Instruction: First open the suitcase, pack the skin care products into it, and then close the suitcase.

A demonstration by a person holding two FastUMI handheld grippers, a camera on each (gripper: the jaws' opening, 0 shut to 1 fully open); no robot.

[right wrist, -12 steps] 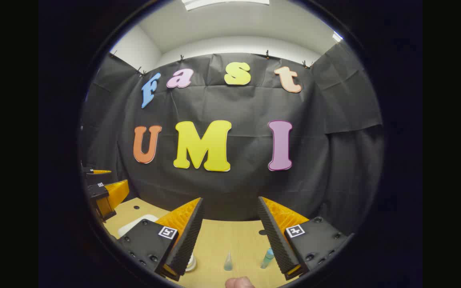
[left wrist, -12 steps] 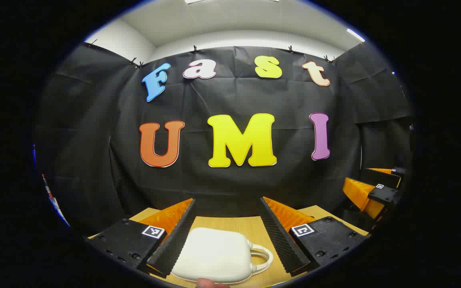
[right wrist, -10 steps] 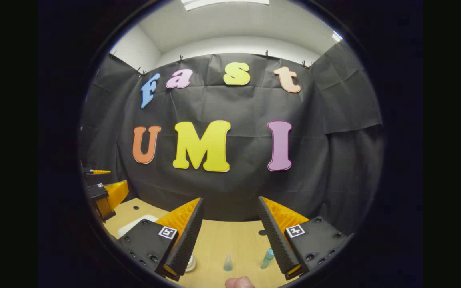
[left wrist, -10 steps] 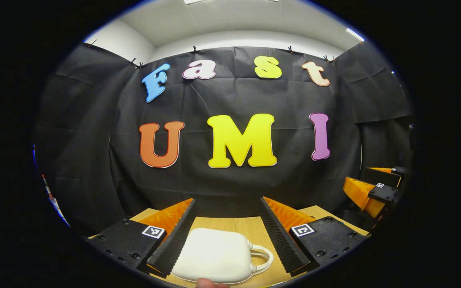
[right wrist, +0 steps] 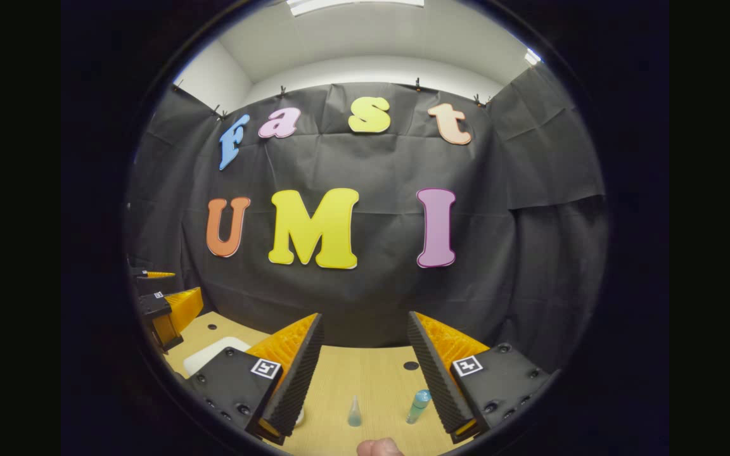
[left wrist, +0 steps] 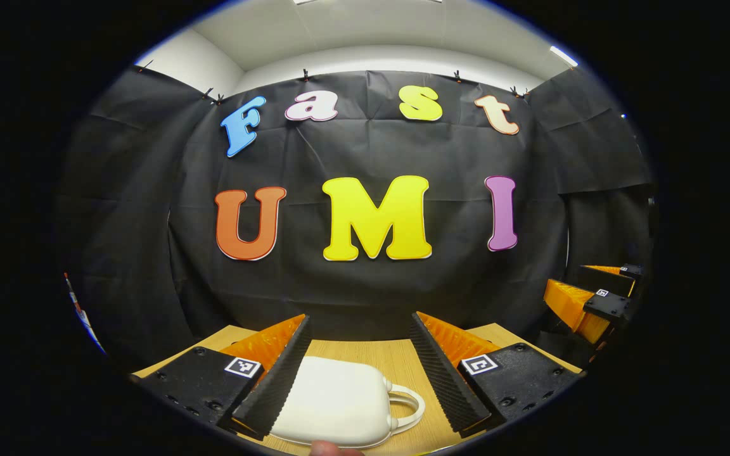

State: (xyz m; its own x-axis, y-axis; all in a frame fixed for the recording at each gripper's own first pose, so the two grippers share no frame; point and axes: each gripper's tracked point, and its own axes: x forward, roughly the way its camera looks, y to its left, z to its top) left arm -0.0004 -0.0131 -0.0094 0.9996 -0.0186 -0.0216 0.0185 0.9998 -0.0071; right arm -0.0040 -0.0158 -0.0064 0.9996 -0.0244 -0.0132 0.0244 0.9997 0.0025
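A small white suitcase (left wrist: 333,402) with a looped handle (left wrist: 408,408) on its right side is seen lying flat and closed on the wooden desk (left wrist: 397,358) in the left gripper view, framed between the spread fingers of the left hand-held gripper (left wrist: 358,373), which is held released above it with nothing grasped. In the right gripper view a corner of the same suitcase (right wrist: 210,356) is seen at the left, beyond the other gripper's finger. The skin care products are found standing on the desk (right wrist: 365,373) between the parted fingers of the right hand-held gripper (right wrist: 365,373) (also released, nothing touched): a small clear conical bottle (right wrist: 355,413), a teal-capped bottle (right wrist: 417,406) just beside the right finger, and a pale item (right wrist: 300,416) mostly hidden behind the left finger. The products are set well apart from the suitcase. A fingertip (right wrist: 379,447) is glimpsed at the bottom edge. The left hand-held gripper (right wrist: 165,310) is also seen at the far left of the right gripper view, and the right hand-held gripper (left wrist: 590,304) at the far right of the left gripper view.
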